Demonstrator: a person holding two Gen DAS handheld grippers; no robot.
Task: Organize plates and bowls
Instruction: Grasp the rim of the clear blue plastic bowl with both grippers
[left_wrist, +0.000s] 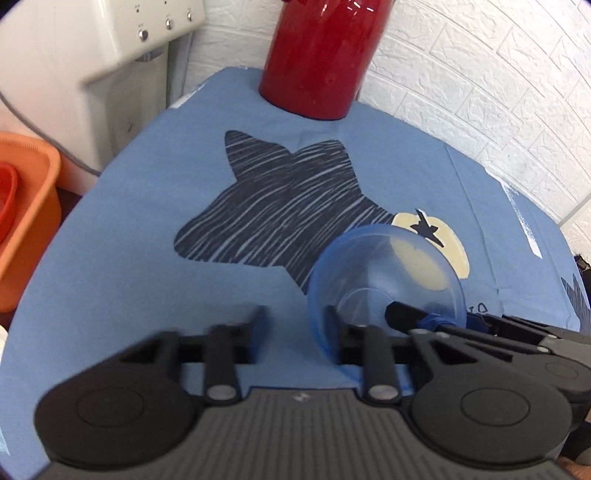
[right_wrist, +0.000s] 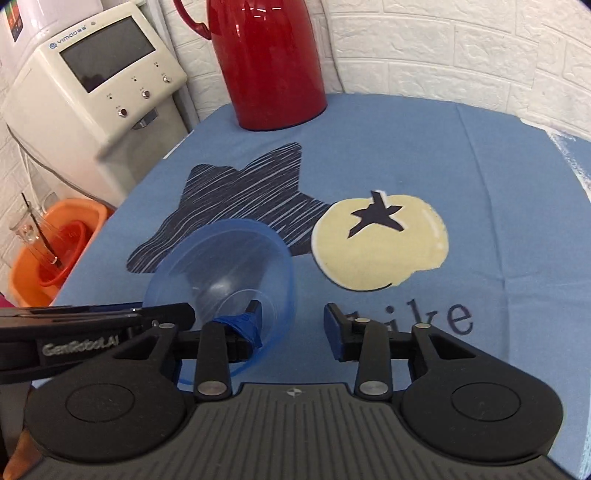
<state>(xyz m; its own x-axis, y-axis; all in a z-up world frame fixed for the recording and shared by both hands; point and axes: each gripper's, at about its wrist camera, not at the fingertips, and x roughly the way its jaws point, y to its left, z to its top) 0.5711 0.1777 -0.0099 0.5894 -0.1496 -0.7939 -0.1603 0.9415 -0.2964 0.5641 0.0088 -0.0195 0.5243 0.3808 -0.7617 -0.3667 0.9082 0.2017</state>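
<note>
Right wrist: bowl (right_wrist: 221, 266) tilted, mouth up-left.

This looks like a home kitchen or dining corner. A surface (right_wrist: 480, 155) is covered with a blue cloth printed with a dark star (right_wrist: 236, 206) and a pale yellow fruit (right_wrist: 380, 251). At its far edge stands a glossy red thermos jug (right_wrist: 269, 62) with a handle. Behind it runs a wall of white brick-pattern panels (right_wrist: 461, 48). To the far left is a cream water dispenser (right_wrist: 92, 92) with a dark screen and push buttons. Lower on the left, off the surface, an orange plastic basin (right_wrist: 26, 273) holds a red container and a clear glass (right_wrist: 27, 229).
</note>
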